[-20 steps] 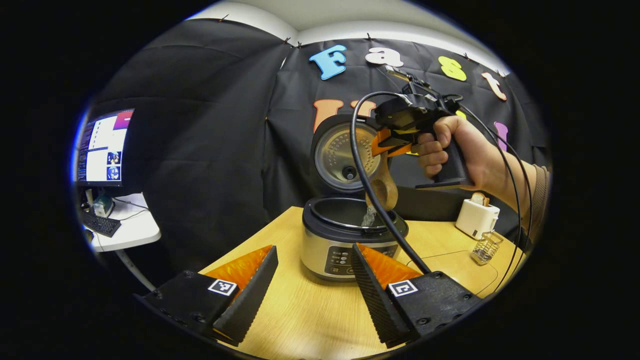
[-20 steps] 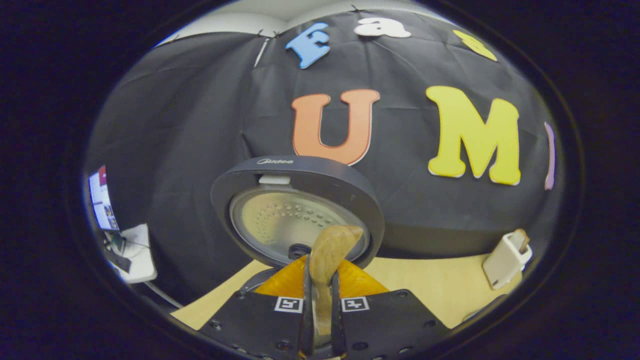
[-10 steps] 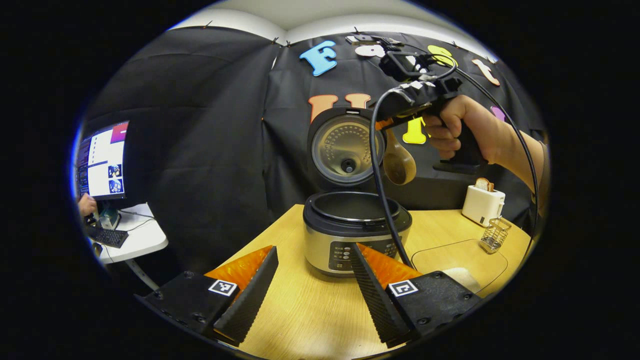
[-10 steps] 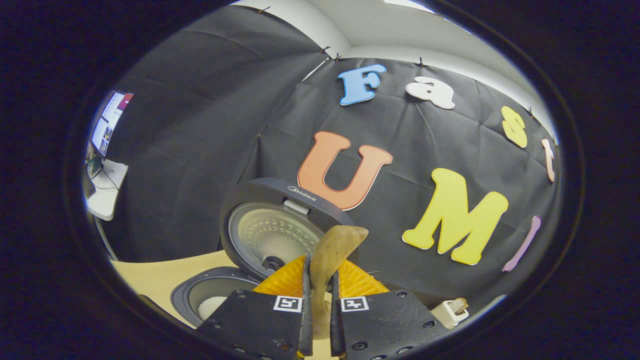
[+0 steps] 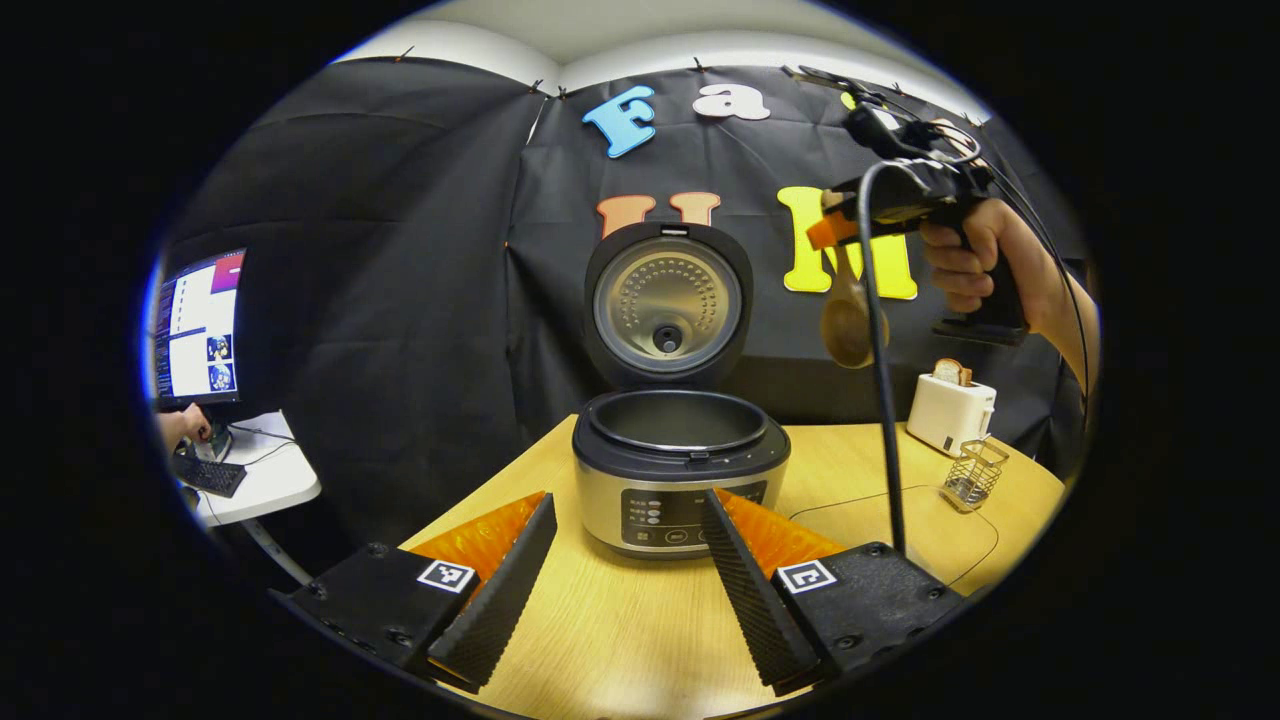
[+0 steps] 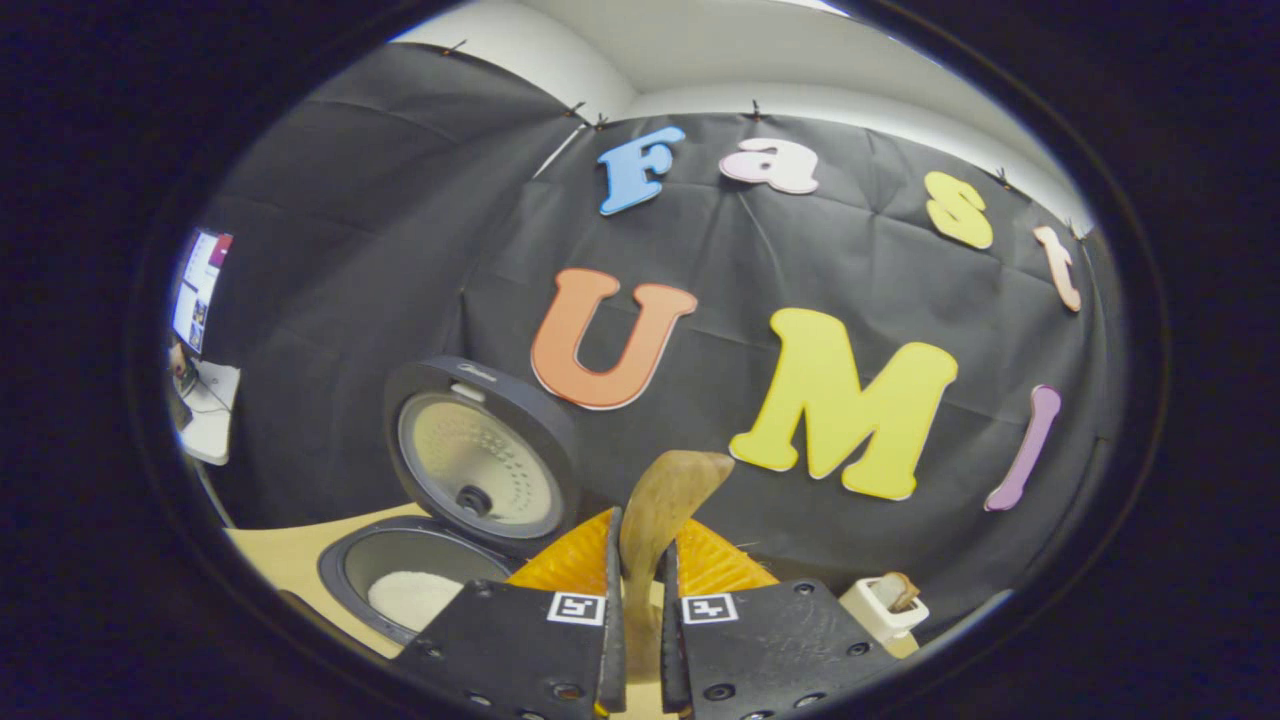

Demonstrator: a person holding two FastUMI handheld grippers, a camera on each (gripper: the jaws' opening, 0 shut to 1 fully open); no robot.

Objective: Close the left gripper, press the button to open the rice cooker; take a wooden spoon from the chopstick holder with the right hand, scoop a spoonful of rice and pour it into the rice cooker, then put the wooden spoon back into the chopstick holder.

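The rice cooker (image 5: 680, 470) stands open on the wooden table, its lid (image 5: 667, 305) upright behind the pot. My left gripper (image 5: 628, 497) is open just in front of the cooker, with nothing between its fingers. Up at the right, a hand holds my right gripper (image 5: 835, 225), shut on the handle of the wooden spoon (image 5: 847, 318), whose bowl hangs down beside the lid. In the right gripper view the spoon (image 6: 668, 495) sticks up from between the fingers of my right gripper (image 6: 638, 560). White rice (image 6: 412, 597) lies in the cooker pot. The wire chopstick holder (image 5: 975, 475) stands at the table's right.
A white toaster (image 5: 950, 410) with a slice of bread in it stands behind the chopstick holder, also seen as the toaster (image 6: 880, 605). A cable (image 5: 880, 400) hangs from the right gripper across the table. A monitor (image 5: 195, 325) and a small white side table (image 5: 255, 475) are at the far left.
The right gripper tipped rice from the spoon into the pot, then lifted and swung to the right, away from above the cooker. The left gripper stayed open in front.
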